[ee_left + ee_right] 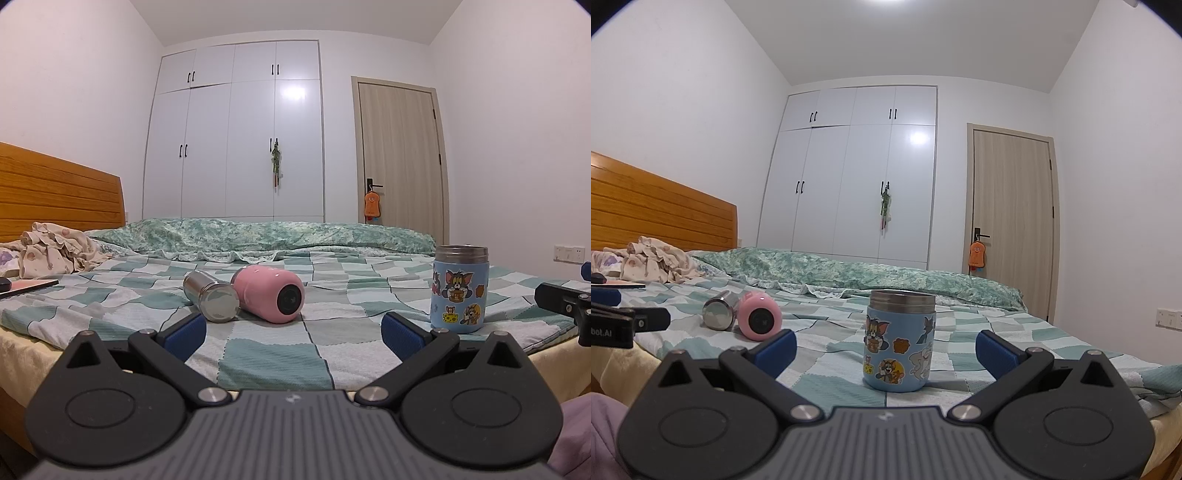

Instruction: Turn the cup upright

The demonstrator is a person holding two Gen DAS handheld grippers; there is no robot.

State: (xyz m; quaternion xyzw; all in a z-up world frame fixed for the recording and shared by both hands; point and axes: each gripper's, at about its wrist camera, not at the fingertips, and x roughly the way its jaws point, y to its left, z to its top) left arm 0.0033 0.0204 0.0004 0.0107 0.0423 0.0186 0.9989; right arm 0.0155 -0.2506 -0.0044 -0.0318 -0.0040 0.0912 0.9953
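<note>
A pink cup (pixel 271 293) lies on its side on the checked bedsheet (pixel 266 354), base toward me, next to a steel cup (pixel 212 297) that also lies on its side. A blue cartoon cup (pixel 460 288) stands upright to the right. My left gripper (pixel 293 332) is open and empty, short of the pink cup. In the right wrist view the blue cup (pixel 899 341) stands just ahead of my open, empty right gripper (pixel 886 349). The pink cup (pixel 759 319) and steel cup (pixel 718 314) lie to the left there.
A crumpled cloth (pixel 55 253) and a flat dark-edged item (pixel 26 286) lie at the left by the wooden headboard (pixel 55 188). A green patterned quilt (pixel 258 232) runs along the far side. The bed's front edge is just below the grippers.
</note>
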